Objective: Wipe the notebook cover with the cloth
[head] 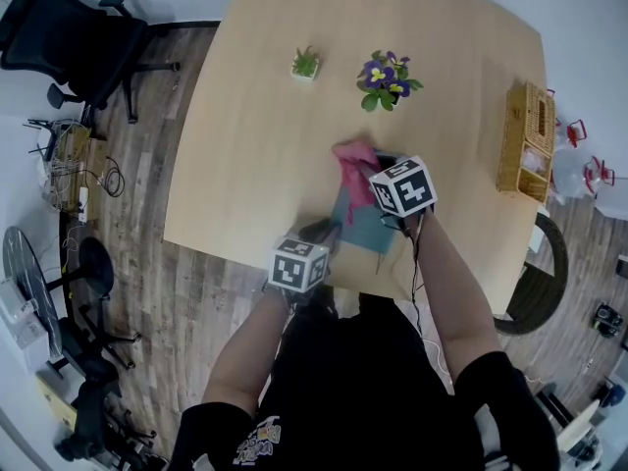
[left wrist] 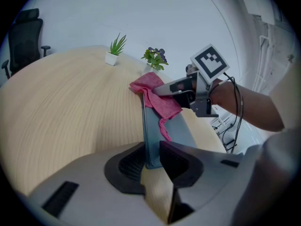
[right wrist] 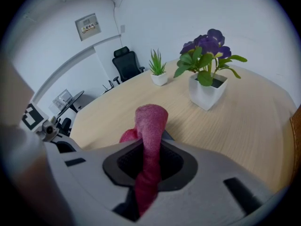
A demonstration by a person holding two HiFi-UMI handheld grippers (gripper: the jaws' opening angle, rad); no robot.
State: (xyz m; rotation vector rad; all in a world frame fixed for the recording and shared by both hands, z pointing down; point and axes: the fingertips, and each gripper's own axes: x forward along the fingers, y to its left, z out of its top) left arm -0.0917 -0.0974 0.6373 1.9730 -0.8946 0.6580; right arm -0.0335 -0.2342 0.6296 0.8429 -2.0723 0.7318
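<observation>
Your cloth [right wrist: 150, 121] is deep pink, and the notebook [left wrist: 178, 132] you hold has a dull blue-grey cover. The table [head: 255, 145] is pale wood with a fine straight grain. The marker cube [head: 403, 186] carries black squares on white (as does the other cube [head: 298, 264]). The potted pansy [right wrist: 206, 65] shows purple flowers, green leaves and a white pot.

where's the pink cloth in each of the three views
Head view: cloth at centre, on the notebook's far end.
Left gripper view: centre, draped over the notebook, pinched by the right tool.
Right gripper view: lower centre, between the jaws.
Shared landmark: purple-flowered plant, beyond the cloth in all three.
</observation>
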